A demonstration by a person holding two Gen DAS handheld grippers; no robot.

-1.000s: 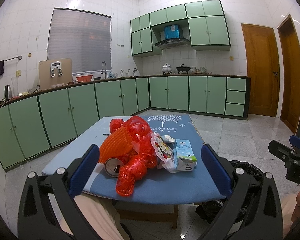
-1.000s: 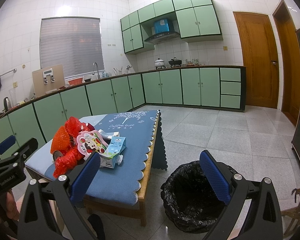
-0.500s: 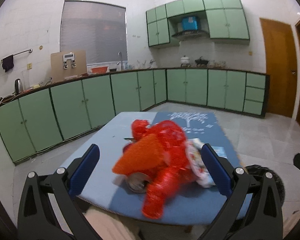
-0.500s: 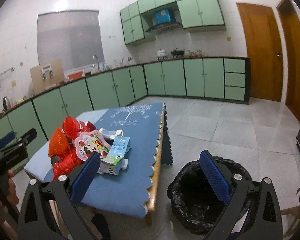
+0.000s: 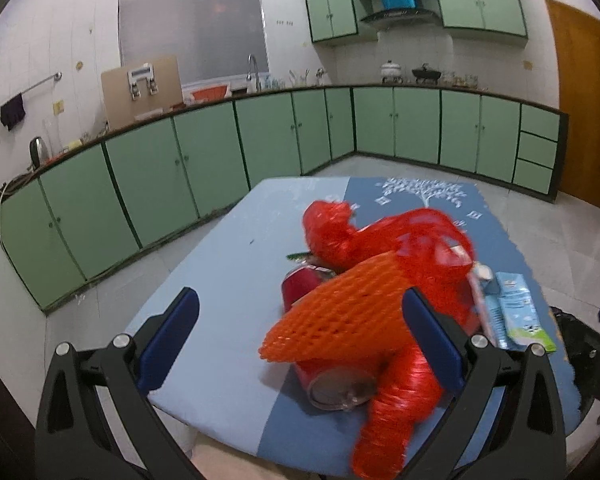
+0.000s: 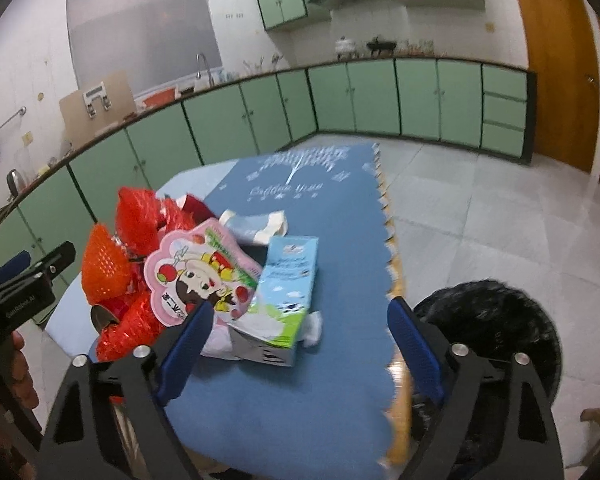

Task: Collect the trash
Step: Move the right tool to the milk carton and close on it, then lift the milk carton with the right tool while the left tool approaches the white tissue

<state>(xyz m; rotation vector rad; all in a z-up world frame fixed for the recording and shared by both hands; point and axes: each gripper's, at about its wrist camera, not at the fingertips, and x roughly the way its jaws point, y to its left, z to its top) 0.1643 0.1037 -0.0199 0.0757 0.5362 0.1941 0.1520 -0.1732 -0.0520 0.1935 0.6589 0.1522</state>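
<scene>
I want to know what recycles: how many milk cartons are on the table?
1: the blue milk carton lies on the table, right of the pink snack bag and red netting. More could hide under the pile.

Both tools point forward and downward. The left tool (image 5: 300, 332) gapes wide, while the right tool (image 6: 298, 338), jaws just narrowing, grips nothing.

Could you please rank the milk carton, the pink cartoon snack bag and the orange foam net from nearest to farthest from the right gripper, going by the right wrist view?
From the right gripper:
1. Milk carton, straight ahead.
2. Pink cartoon snack bag, just left of it.
3. Orange foam net, far left.
</scene>
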